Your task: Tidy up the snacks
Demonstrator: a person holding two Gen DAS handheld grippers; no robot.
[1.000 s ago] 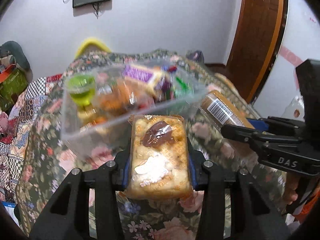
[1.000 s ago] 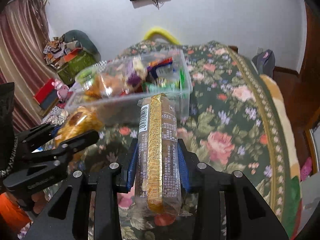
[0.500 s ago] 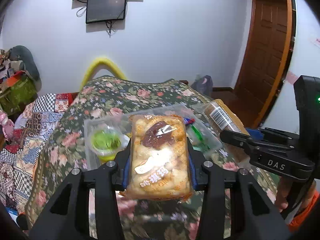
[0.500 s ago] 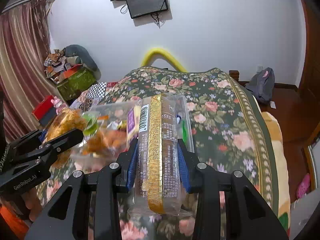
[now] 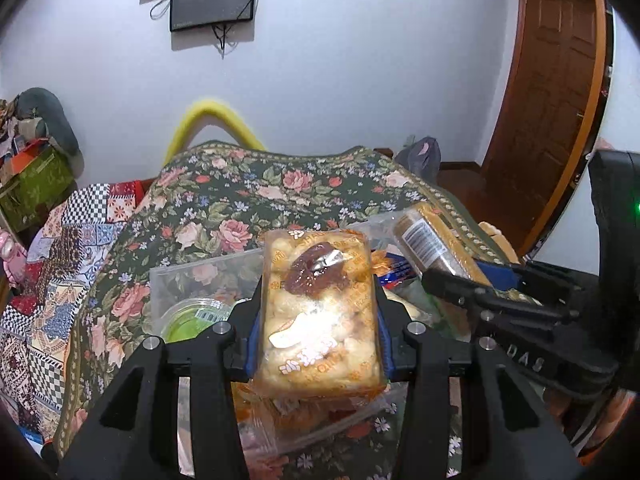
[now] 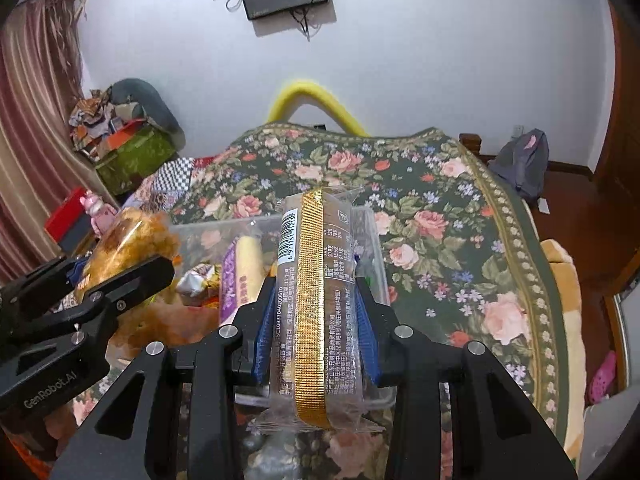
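Note:
My left gripper [image 5: 318,328] is shut on a clear packet of golden puffed pastry [image 5: 318,312] with a brown date on top, held over the clear plastic snack box [image 5: 200,272]. My right gripper [image 6: 316,324] is shut on a long brown biscuit packet with a gold strip [image 6: 316,292], held over the same box [image 6: 376,240]. The box holds a green jelly cup [image 5: 192,316], a purple-and-yellow packet [image 6: 240,276] and other wrapped snacks. Each gripper shows in the other's view: the right one [image 5: 460,280] beside the left packet, the left one [image 6: 132,276] at the box's left side.
The box sits on a table covered by a dark floral cloth [image 6: 440,216]. A yellow chair back [image 6: 316,100] stands behind the table. Boxes and cloth piles [image 6: 128,148] are at the left, a grey backpack [image 6: 520,164] and wooden door [image 5: 552,92] at the right.
Both grippers have risen and moved forward with their packets, from in front of the box's near wall to above its open top. Both stay shut.

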